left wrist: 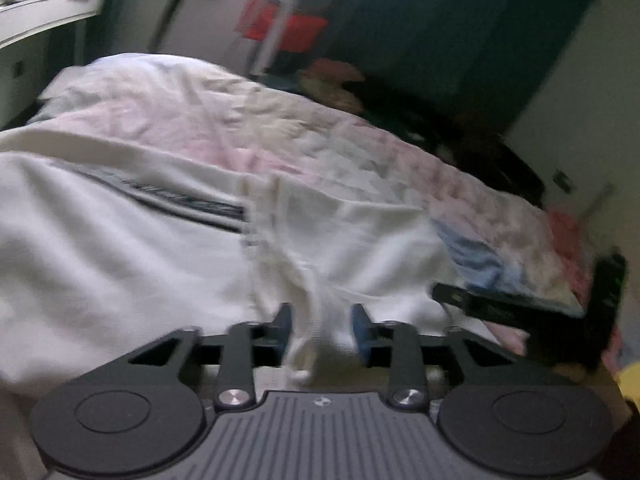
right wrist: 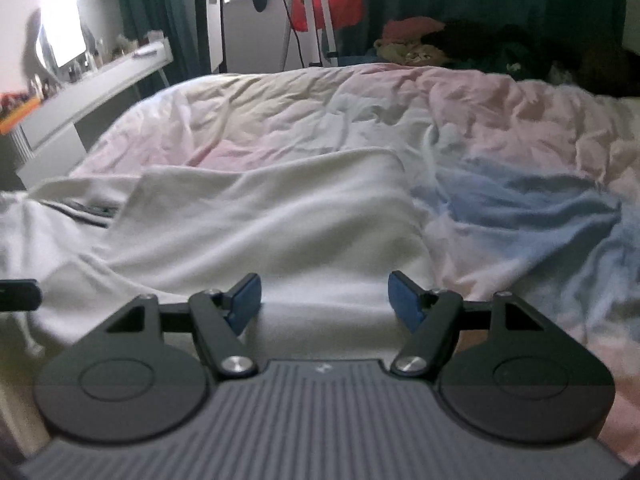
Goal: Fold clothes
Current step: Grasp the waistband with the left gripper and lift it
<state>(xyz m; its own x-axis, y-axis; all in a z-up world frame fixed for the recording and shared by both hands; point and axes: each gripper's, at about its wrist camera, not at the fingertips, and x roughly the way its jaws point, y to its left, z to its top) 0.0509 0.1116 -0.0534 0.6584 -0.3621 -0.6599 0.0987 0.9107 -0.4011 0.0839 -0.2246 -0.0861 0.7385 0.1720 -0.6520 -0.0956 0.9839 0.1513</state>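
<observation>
A white garment with a dark striped band lies spread on the bed. My left gripper has its blue pads close around a bunched fold of the garment's near edge. The view is blurred by motion. The garment also shows in the right wrist view, with one part folded over. My right gripper is open, its pads wide apart just above the garment's near edge, holding nothing. The right gripper shows at the right of the left wrist view.
The bed's crumpled pink, white and blue duvet lies under the garment. A pile of dark and coloured clothes sits at the far edge. A white desk with a mirror stands at the left; a tripod stands behind the bed.
</observation>
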